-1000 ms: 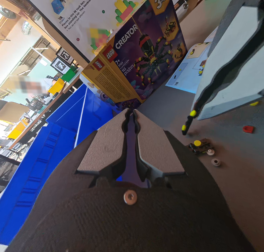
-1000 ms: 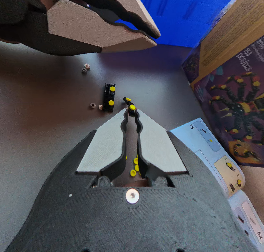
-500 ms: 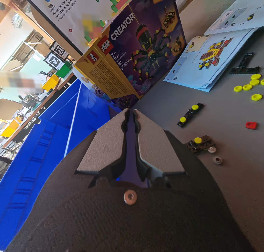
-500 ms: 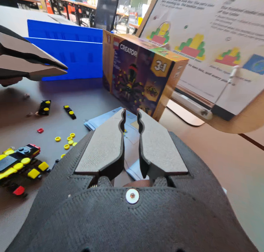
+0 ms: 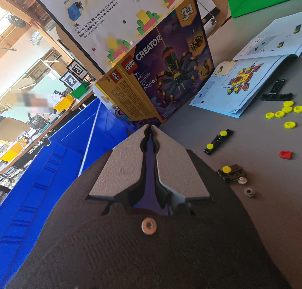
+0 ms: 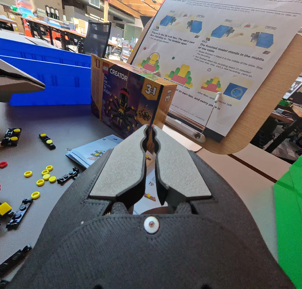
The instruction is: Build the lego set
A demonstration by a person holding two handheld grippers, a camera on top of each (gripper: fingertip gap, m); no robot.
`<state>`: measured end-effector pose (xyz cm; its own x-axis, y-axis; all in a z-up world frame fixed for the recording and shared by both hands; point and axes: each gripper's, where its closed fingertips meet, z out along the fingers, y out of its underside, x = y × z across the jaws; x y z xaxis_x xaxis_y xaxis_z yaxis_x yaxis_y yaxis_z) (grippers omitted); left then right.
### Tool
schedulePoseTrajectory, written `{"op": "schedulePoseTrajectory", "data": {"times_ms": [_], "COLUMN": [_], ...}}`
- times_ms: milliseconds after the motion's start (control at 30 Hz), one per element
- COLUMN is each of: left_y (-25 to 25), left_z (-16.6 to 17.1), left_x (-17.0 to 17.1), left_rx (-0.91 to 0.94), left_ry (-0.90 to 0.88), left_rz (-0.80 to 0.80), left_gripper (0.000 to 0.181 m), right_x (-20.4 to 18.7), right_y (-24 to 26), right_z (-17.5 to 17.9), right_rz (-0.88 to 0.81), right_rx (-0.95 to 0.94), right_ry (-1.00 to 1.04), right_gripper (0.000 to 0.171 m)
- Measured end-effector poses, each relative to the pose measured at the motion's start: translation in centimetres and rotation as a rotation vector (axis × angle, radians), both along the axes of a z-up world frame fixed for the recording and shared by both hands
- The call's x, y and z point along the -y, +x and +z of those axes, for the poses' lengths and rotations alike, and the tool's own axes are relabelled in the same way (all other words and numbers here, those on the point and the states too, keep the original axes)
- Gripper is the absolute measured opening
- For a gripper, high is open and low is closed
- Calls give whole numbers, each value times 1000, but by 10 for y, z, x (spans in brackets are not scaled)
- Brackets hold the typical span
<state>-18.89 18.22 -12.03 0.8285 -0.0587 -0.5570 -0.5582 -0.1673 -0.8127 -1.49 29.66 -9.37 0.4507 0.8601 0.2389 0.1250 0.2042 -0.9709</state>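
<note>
Grey and matte, the table (image 5: 269,232) carries the whole set, with the upright box (image 5: 165,78) as the landmark, spider art on its front. Behind the box leans a wooden board (image 6: 261,120) with a printed sheet clipped to it. Left of the box stands a blue bin (image 5: 49,174); well to its right sits a green bin (image 6: 290,207).

Just in front of the box the booklet (image 5: 241,84) lies open. Nearer than the booklet, a cluster of yellow studs (image 5: 284,112) rests beside a black T-plate (image 5: 276,93). Farther out from the box lies a black strip (image 5: 218,141) with two yellow studs on it, then a small red piece (image 5: 285,155), then a dark block (image 5: 232,173) with one yellow stud showing in this view, and two grey round pieces (image 5: 249,191) touching or just beside that block.

Left tool (image 5: 150,127) points at the box's lower corner, its tips together with nothing between them. Right tool (image 6: 150,126) faces the box front above the booklet, tips nearly meeting, a thin slit left, nothing held. In the right wrist view more black plates (image 6: 19,214) lie at the left edge, far from the box.
</note>
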Motion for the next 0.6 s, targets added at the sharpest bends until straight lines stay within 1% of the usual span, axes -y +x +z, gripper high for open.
{"op": "schedulePoseTrajectory", "data": {"times_ms": [67, 133, 167, 200, 267, 300, 333, 367, 400, 467, 567, 600], "left_y": [6, 24, 44, 72, 136, 159, 178, 197, 210, 229, 263, 273], "left_z": [4, 10, 18, 30, 45, 50, 52, 46, 39, 29, 18, 14], "left_x": [1, 6, 13, 26, 66, 83, 94, 105, 110, 109, 120, 123], "left_rx": [20, 55, 85, 115, 158, 191, 225, 220, 185, 126, 173, 156], "left_ry": [23, 50, 73, 100, 90, 71, 38, -21, -64, -100, -182, -179], "left_rz": [-20, -106, -208, -354, -709, -821, -896, -976, -1017, -1034, -1051, -1037], "left_gripper": [0, 0, 0, 0, 0, 0, 0, 0, 0, 0, 0, 0], "right_x": [-1, -1, -1, -1, -2, -3, -4, -5, -6, -6, -4, -3], "right_y": [2, 3, 3, 4, 5, 5, 6, 6, 6, 6, 4, 4], "right_z": [3, 6, 6, 7, 8, 8, 8, 9, 9, 8, 7, 7], "right_rz": [3, 6, 12, 10, 4, 6, 2, -2, -4, -6, 6, 8], "right_rx": [-24, -40, -44, -50, -60, -62, -65, -69, -70, -67, -59, -60], "right_ry": [12, 30, 33, 35, 34, 28, 24, 20, 15, 10, 5, 7], "right_gripper": [0, 0, 0, 0, 0, 0, 0, 0, 0, 0, 0, 0]}}
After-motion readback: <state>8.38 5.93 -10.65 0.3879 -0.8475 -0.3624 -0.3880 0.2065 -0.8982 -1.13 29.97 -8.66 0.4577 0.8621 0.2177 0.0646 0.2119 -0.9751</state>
